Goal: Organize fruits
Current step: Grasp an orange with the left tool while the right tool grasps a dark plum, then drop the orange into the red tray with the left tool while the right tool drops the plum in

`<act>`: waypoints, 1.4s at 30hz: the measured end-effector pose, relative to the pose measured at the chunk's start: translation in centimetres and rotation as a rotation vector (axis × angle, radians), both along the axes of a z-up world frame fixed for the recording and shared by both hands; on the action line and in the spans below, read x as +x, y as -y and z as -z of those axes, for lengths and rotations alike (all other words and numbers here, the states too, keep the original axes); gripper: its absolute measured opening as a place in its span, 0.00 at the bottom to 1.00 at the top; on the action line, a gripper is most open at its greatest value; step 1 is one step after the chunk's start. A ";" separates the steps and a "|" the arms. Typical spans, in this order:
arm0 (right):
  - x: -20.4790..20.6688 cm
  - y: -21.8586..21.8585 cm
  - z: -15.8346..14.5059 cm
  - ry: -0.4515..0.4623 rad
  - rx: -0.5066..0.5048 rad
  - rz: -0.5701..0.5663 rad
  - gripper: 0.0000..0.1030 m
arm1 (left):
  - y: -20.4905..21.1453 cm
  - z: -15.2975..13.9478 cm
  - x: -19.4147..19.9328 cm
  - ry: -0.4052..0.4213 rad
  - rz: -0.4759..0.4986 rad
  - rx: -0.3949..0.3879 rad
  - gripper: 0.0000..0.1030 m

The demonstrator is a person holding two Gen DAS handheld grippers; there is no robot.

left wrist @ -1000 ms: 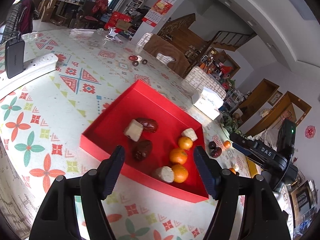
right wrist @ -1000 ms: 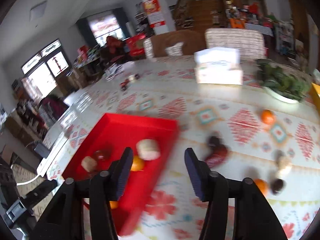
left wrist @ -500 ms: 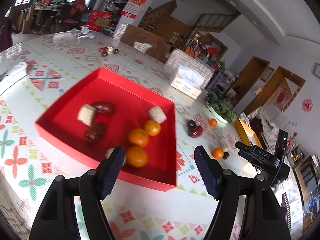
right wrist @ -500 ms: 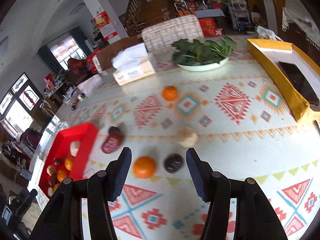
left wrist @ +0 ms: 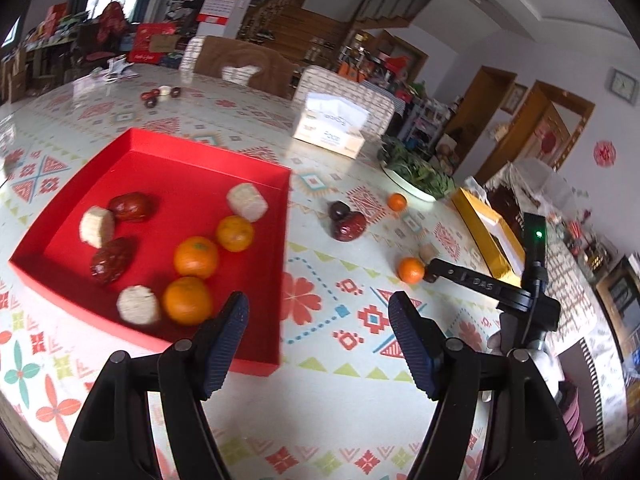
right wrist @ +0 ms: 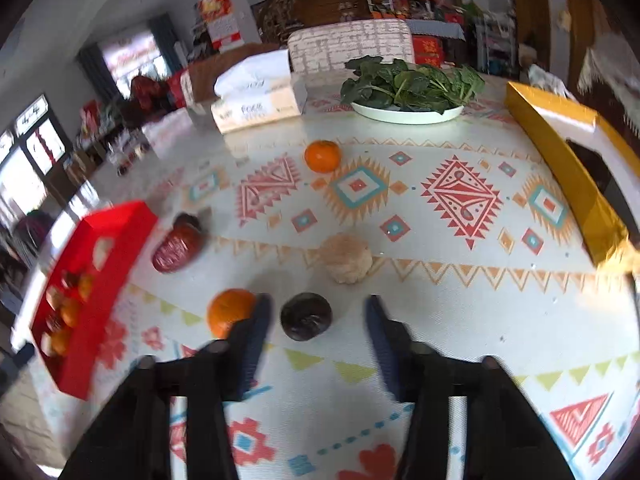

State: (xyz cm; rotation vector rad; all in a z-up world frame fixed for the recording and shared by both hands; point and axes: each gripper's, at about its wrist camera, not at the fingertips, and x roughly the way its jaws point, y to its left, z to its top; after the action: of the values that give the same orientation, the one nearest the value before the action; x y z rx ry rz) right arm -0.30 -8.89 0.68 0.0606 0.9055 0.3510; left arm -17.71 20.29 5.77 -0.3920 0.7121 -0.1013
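A red tray point(left wrist: 276, 216) holds three oranges point(left wrist: 196, 257), dark red dates point(left wrist: 130, 207) and pale white pieces point(left wrist: 247, 201). My left gripper point(left wrist: 316, 316) hovers open over the tray's near right corner with nothing between its fingers. Over on the patterned tablecloth, my right gripper point(right wrist: 318, 302) is low and its jaws are closing around a dark round fruit point(right wrist: 306, 317); the pads stand apart from it on both sides. An orange point(right wrist: 230, 310) lies just outside the left finger. A pale knobbly fruit point(right wrist: 346, 258) lies beyond.
A red date point(right wrist: 176, 250) with a dark fruit behind it lies near the tray point(right wrist: 120, 220), and another orange point(right wrist: 322, 155) sits farther back. A plate of greens point(right wrist: 408, 114), a tissue box point(right wrist: 256, 106) and a yellow box point(right wrist: 576, 168) line the back and right.
The left gripper has swung right, off the tray's middle to its right corner. The right gripper dropped toward the loose fruits and its jaws narrowed around the dark fruit.
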 end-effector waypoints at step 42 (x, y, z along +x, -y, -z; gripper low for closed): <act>2.3 8.6 2.1 -0.137 0.488 0.141 0.26 | 16.5 4.7 17.6 -0.272 0.328 0.274 0.30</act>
State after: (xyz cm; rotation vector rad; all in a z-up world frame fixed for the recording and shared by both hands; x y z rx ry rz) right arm 1.95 -17.52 -1.45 0.6011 0.9276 0.4335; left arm -0.11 3.79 1.05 -0.0224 1.0415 -0.2598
